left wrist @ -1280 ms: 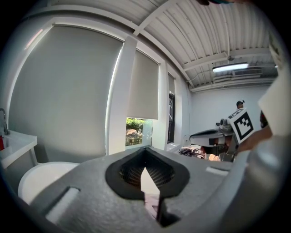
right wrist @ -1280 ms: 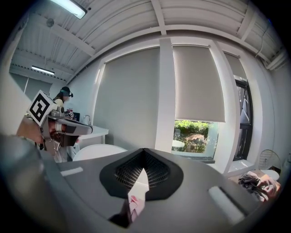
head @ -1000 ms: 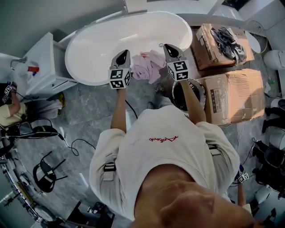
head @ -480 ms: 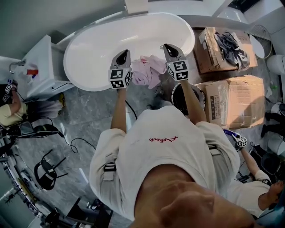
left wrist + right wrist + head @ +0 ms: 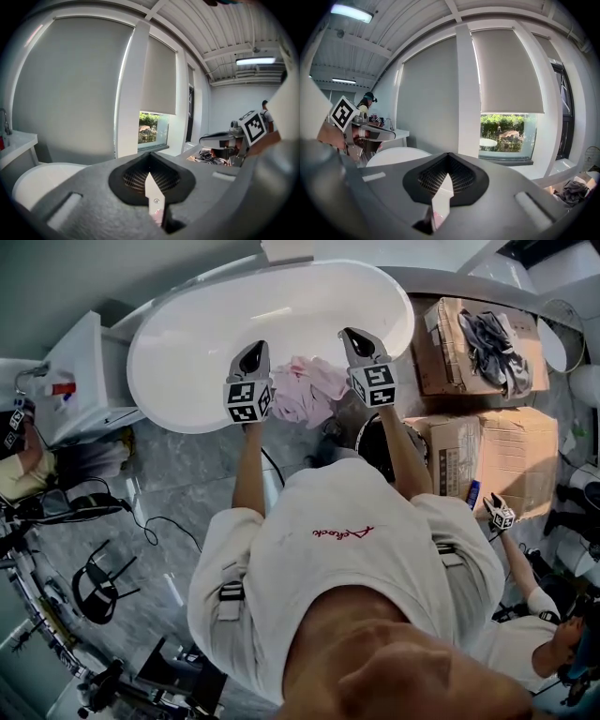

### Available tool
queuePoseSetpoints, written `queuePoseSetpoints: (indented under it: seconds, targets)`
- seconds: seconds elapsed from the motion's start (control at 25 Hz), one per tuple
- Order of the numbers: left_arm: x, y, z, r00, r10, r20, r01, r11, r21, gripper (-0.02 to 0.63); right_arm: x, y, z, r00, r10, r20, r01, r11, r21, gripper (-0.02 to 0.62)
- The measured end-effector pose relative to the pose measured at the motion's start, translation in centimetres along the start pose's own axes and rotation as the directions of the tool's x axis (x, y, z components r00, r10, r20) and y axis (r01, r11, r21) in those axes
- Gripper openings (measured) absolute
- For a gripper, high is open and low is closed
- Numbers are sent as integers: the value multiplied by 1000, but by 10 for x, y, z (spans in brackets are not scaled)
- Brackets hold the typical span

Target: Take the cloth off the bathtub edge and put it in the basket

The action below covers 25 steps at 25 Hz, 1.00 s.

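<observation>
Both grippers are pressed together and carry nothing as a person in a white T-shirt (image 5: 347, 549) reaches over a bathroom floor. The left gripper (image 5: 255, 352) points out over the near rim of a white oval bathtub (image 5: 178, 352), with its marker cube on the near side of the rim. The right gripper (image 5: 354, 337) points the same way, a little further right.

Between the two lies the pink cloth (image 5: 305, 388), crumpled and draped over the tub's near edge. It sits just beside the right gripper and a little apart from the left one, and neither gripper grasps it.

On the near side of the tub, under the person's right forearm, stands the dark round basket (image 5: 372, 448) on the grey marbled floor (image 5: 178, 484), partly hidden by the arm.

To its right are two cardboard boxes. The far one (image 5: 436, 343) is open, with dark clothing (image 5: 487, 334) heaped on it, and the near one (image 5: 497, 451) is closed.

A white washbasin unit (image 5: 80, 371) stands at far left, and a black chair (image 5: 94, 587) lies nearer on that side.

At near right, a second person (image 5: 525, 643) raises another marker-cube gripper (image 5: 497, 514).
</observation>
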State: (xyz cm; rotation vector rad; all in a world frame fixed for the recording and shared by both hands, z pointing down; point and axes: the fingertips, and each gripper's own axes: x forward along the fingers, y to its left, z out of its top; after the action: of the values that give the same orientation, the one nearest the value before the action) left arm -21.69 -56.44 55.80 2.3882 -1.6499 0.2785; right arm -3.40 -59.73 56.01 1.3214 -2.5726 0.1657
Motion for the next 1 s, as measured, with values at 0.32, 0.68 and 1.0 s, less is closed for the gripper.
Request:
queuePoseSetpoints:
  seconds: [0.32, 0.68, 1.0]
  targets:
    - [9, 11, -30, 997, 57, -55, -59, 998, -33, 1, 19, -14, -38, 998, 34, -62, -32, 999, 37, 8]
    - [6, 40, -79, 989, 65, -131, -78, 993, -92, 0, 43, 6, -75, 988, 58, -142, -51, 997, 55, 8]
    - [9, 47, -133, 975, 19, -220, -53, 988, -148, 1, 52, 26, -126, 968, 58, -243, -38, 996, 86, 8]
